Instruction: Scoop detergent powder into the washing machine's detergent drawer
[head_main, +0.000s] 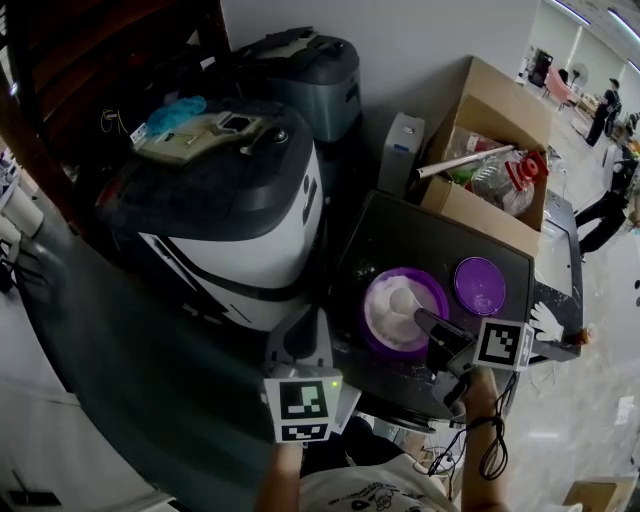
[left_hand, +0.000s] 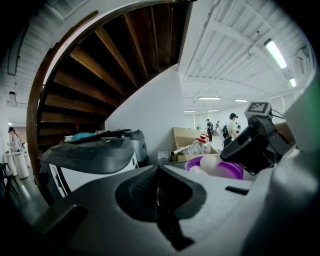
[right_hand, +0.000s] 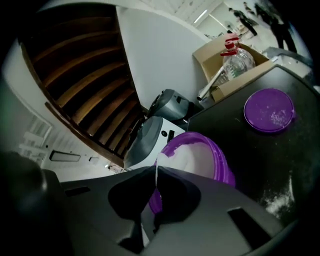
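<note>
A purple tub (head_main: 372, 330) of white detergent powder stands on a black table (head_main: 400, 235), with its purple lid (head_main: 480, 285) lying beside it. My right gripper (head_main: 425, 322) is shut on the thin handle of a white scoop (head_main: 400, 300) whose bowl rests in the powder. In the right gripper view the handle (right_hand: 157, 172) runs between the closed jaws toward the tub (right_hand: 220, 155). My left gripper (head_main: 298, 338) is shut on nothing, between the table and the white washing machine (head_main: 230, 200). The machine's lid is down and I cannot make out its drawer.
A cardboard box (head_main: 490, 150) with bottles and a tube stands at the table's back. A grey appliance (head_main: 310, 70) sits behind the washer. Wooden stairs (left_hand: 100, 65) rise on the left. Spilled powder (right_hand: 277, 197) dusts the table. People walk at the far right.
</note>
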